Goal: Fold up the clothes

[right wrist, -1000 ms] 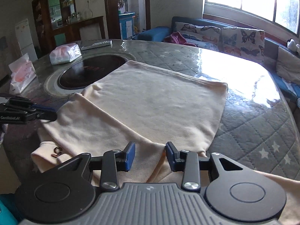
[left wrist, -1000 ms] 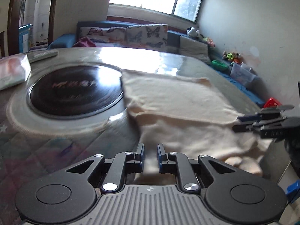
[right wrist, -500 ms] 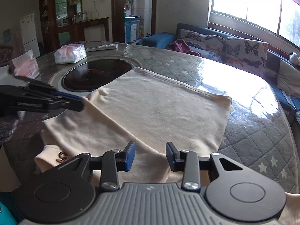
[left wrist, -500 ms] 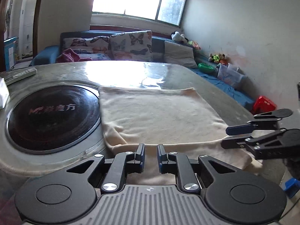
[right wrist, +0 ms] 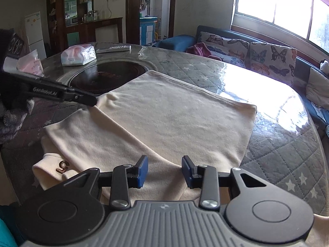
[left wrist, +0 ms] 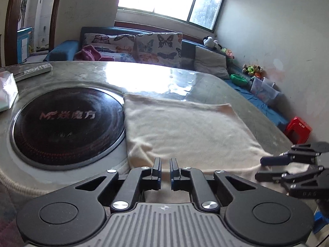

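Observation:
A cream garment point(left wrist: 189, 127) lies flat on the round quilted table point(left wrist: 236, 94), beside the dark hotplate. In the right wrist view the garment point(right wrist: 168, 115) has a folded layer near me and a brown mark on its near left corner. My left gripper point(left wrist: 165, 170) is shut on the garment's near left edge; it shows in the right wrist view point(right wrist: 90, 99) at the fabric's left edge. My right gripper point(right wrist: 164, 170) is open, jaws apart over the near right fabric, holding nothing. It shows in the left wrist view point(left wrist: 265, 167) at the right edge.
A black round hotplate point(left wrist: 67, 123) is set in the table's middle. Tissue packs point(right wrist: 79, 56) and a remote point(right wrist: 114, 49) lie at the table's far left. A sofa with butterfly cushions point(left wrist: 144, 47) stands behind, and a red stool point(left wrist: 298, 128) at the right.
The left gripper has carried the garment's edge forward over the table, and the fabric now lies flatter and folded over. The right gripper stays open and has shifted slightly.

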